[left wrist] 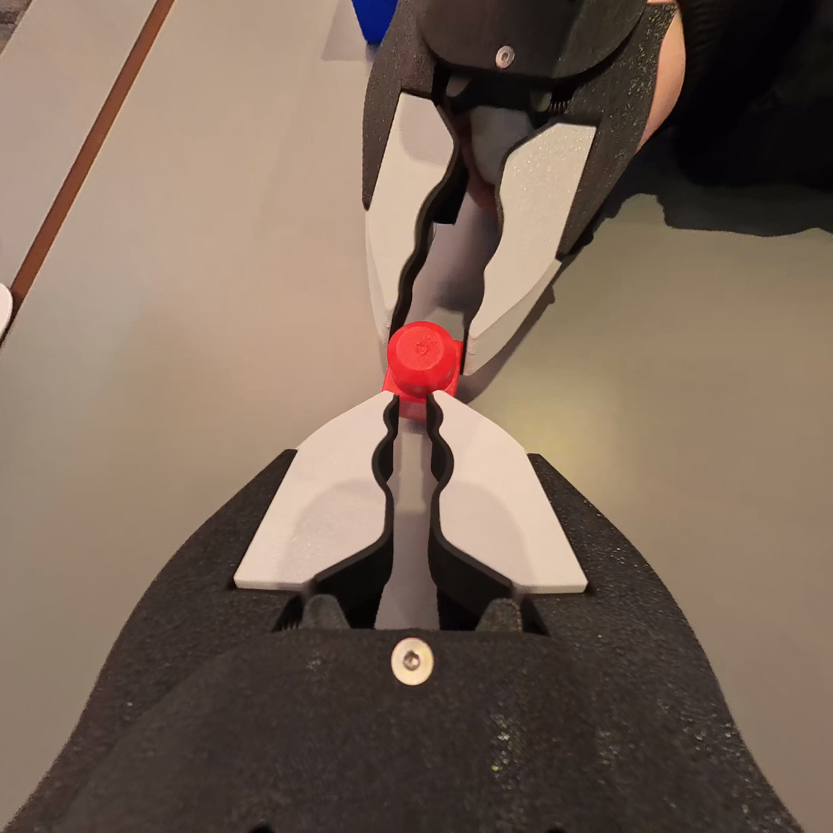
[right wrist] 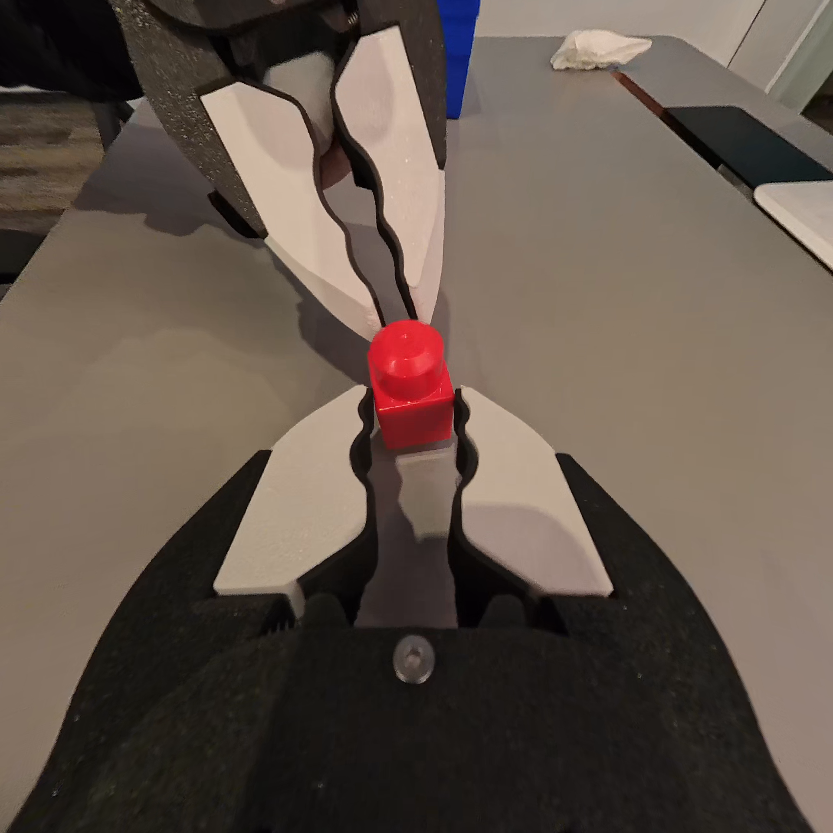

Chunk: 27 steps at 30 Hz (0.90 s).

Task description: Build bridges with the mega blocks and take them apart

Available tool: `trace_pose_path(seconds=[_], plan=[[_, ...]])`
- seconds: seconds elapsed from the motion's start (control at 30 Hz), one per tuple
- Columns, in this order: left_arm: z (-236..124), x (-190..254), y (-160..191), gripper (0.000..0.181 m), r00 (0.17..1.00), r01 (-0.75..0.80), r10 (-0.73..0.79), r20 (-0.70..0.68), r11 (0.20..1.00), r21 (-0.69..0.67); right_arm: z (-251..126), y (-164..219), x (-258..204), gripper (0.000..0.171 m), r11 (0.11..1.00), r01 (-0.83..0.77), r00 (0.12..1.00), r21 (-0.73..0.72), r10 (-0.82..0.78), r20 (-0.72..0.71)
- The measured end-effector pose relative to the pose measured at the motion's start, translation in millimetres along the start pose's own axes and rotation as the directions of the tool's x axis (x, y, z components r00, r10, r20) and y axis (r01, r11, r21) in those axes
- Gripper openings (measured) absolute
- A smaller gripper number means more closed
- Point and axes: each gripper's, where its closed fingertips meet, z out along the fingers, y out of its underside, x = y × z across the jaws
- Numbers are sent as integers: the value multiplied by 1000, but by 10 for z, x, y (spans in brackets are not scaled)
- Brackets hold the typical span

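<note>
A grey table (right wrist: 586,270) is being seen with a red block (right wrist: 412,396) standing on it. A blue box (right wrist: 459,58) and a crumpled white cloth (right wrist: 599,49) are being carried at its far end.

Black grippers (left wrist: 412,399), white wavy-edged fingers (left wrist: 342,487)

Indoor light, moderate and warm, coming from overhead. Soft shadows on the grey table (right wrist: 586,270) under both grippers. A faint yellowish glow shows on the table in the left wrist view. Small specular highlights on the red block (right wrist: 408,387). Wide-angle distortion bends the edges. Centre is sharp; background and near housing are soft, slightly blurred.
</note>
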Motion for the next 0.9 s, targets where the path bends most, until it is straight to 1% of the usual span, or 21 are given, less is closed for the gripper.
trace_pose_path(seconds=[0.1, 0.2, 0.3, 0.4, 0.53, 0.57, 0.67, 0.73, 0.8, 0.9], plan=[[66, -58, -2, 13, 1000, -7, 7, 10, 999, -36, -34, 16, 89, 33, 1000, -3, 1000, 0, 3, -10], [14, -192, 49, 15, 998, -12, 16, 68, 998, -54, -33, 53, 177, 33, 1000, -20, 1000, -24, 19, -18], [-186, -325, 71, 16, 992, 61, -61, 107, 998, 4, -20, 136, 280, 33, 996, -29, 999, -82, 25, -39], [-515, -406, 73, 20, 981, 139, -150, 121, 986, 93, -17, 151, 342, 33, 995, -34, 999, -95, 30, -43], [-1064, -446, 139, 38, 955, 236, -266, 130, 950, 203, -19, 147, 365, 34, 995, -40, 998, -93, 36, -44], [-1217, -442, 171, 41, 947, 258, -293, 129, 938, 231, -23, 133, 361, 39, 996, -36, 998, -85, 32, -48], [-1742, -461, 324, 54, 914, 304, -370, 167, 896, 323, -73, 54, 378, 47, 999, -19, 996, -47, 14, -90], [-2150, -478, 473, 59, 883, 320, -420, 208, 864, 389, -128, 2, 371, 47, 999, -14, 993, -29, 11, -116], [-2610, -497, 665, 59, 847, 317, -462, 263, 836, 448, -204, -51, 366, 45, 1000, 2, 987, -16, -4, -163], [-3363, -566, 1097, 57, 765, 282, -495, 413, 833, 477, -331, -158, 300, 42, 999, 26, 974, 19, -21, -224]])
